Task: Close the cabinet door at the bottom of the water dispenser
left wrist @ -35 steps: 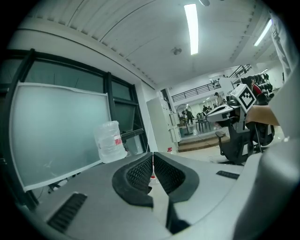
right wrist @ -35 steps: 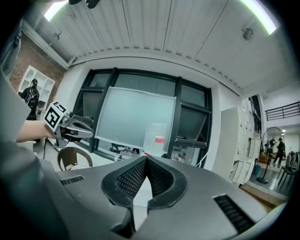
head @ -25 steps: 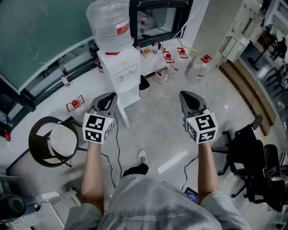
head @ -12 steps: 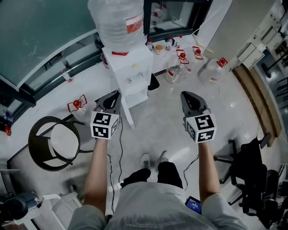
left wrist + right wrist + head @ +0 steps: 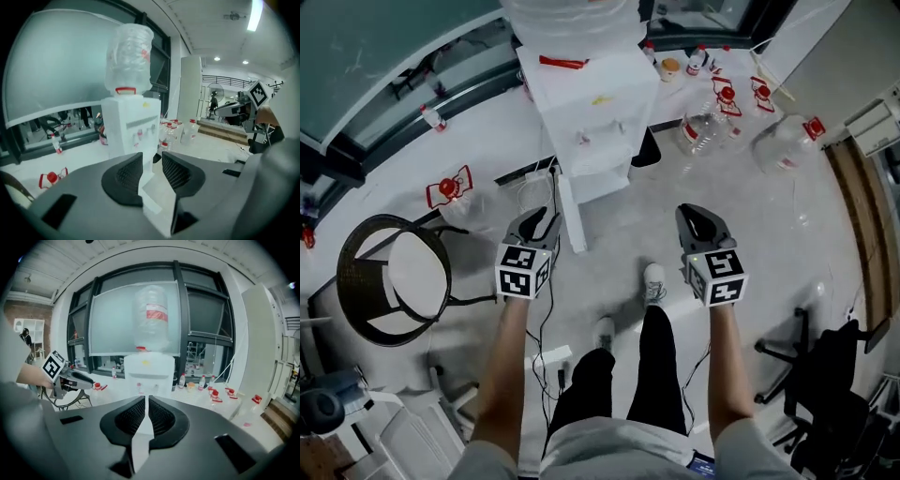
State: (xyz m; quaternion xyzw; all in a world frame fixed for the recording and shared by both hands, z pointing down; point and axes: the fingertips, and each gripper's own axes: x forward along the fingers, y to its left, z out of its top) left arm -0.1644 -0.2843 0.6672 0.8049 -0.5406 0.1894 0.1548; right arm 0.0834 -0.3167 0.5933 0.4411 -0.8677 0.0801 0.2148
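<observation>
Fingers opening, empty, on left gripper (image 5: 542, 221), together on right gripper (image 5: 701, 217); one water dispenser (image 5: 595, 103) ahead.

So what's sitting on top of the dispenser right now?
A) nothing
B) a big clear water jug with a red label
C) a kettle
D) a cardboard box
B: in the left gripper view a large clear water jug with a red label stands neck-down on the white dispenser, and the right gripper view shows the same.

Office space, water dispenser (image 5: 595, 94), black swivel chairs (image 5: 836, 405), tall glass windows (image 5: 112, 319)
</observation>
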